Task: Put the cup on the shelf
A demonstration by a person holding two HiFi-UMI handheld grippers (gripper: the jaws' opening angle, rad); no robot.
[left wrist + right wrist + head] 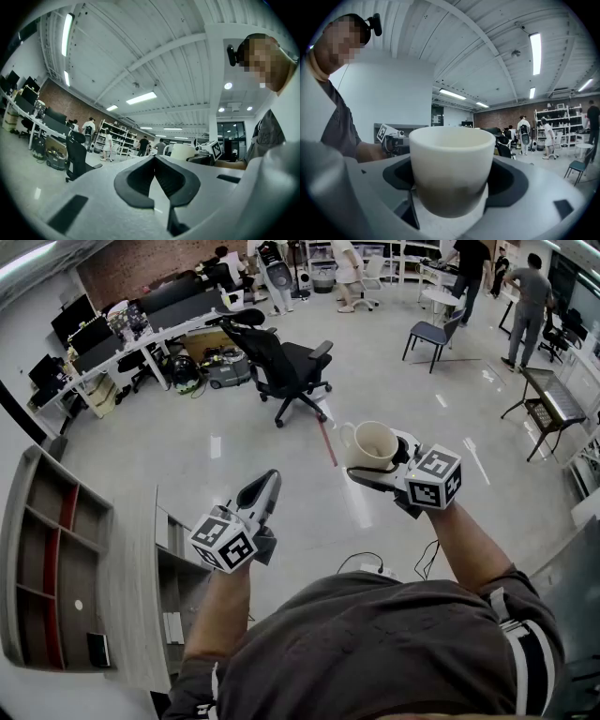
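Observation:
A cream cup [372,444] with a handle on its left side is held upright in the air, my right gripper [380,465] shut on it. In the right gripper view the cup [451,166] fills the space between the dark pads. My left gripper [265,491] hangs lower left in the head view, shut with nothing in it; in the left gripper view its pads [140,180] meet. The cup [183,151] and right gripper show small beyond them. A grey shelf unit [56,563] with red dividers stands at the far left, well away from both grippers.
A black office chair [281,367] stands ahead on the glossy floor. Desks with monitors [122,334] line the back left. Several people stand at the back. A dark chair [433,334] and a small table [548,409] sit at the right. A cable and power strip [380,568] lie near my feet.

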